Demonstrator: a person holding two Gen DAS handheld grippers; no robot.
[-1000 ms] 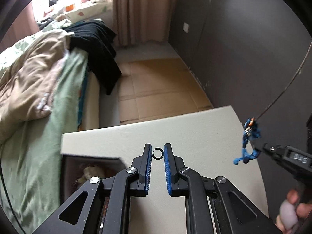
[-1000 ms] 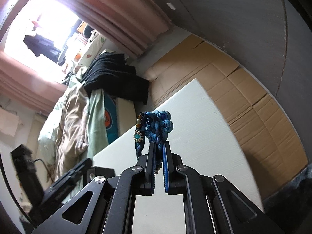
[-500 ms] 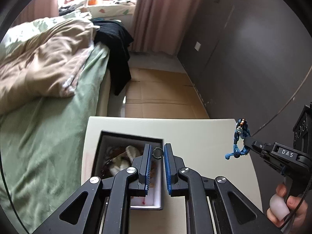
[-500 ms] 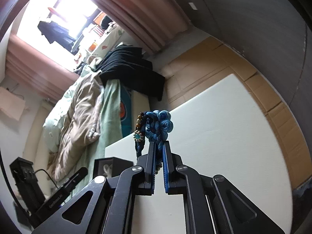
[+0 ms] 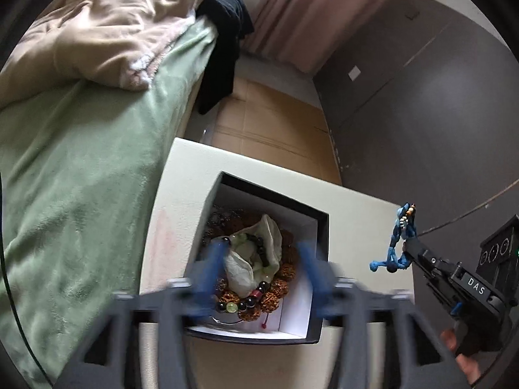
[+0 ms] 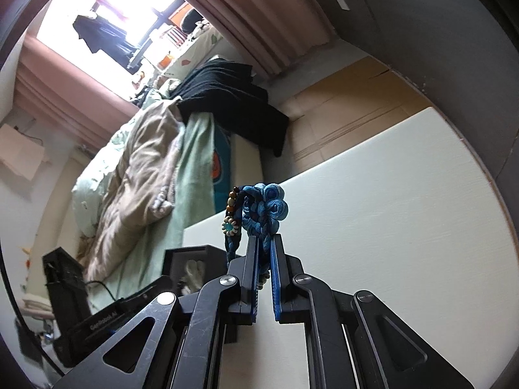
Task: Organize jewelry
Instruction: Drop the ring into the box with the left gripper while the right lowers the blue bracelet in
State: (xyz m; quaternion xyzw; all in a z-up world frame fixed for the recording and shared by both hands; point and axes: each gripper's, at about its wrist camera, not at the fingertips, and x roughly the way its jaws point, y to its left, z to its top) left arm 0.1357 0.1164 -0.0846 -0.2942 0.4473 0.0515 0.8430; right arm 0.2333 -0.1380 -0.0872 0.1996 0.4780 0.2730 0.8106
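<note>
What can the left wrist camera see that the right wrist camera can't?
Only the left wrist view looks down into the open dark jewelry box with a white lining: brown bead bracelets and a pale green cloth pouch lie inside. The left gripper is blurred, its blue fingers spread wide above the box.

Only the right wrist view shows the bright window and the little flower-shaped bead up close.

Both show the blue knotted cord ornament pinched in the right gripper, the white tabletop, the box and the green bed blanket.

Beads and pouch inside box on table — bed to its left.
</note>
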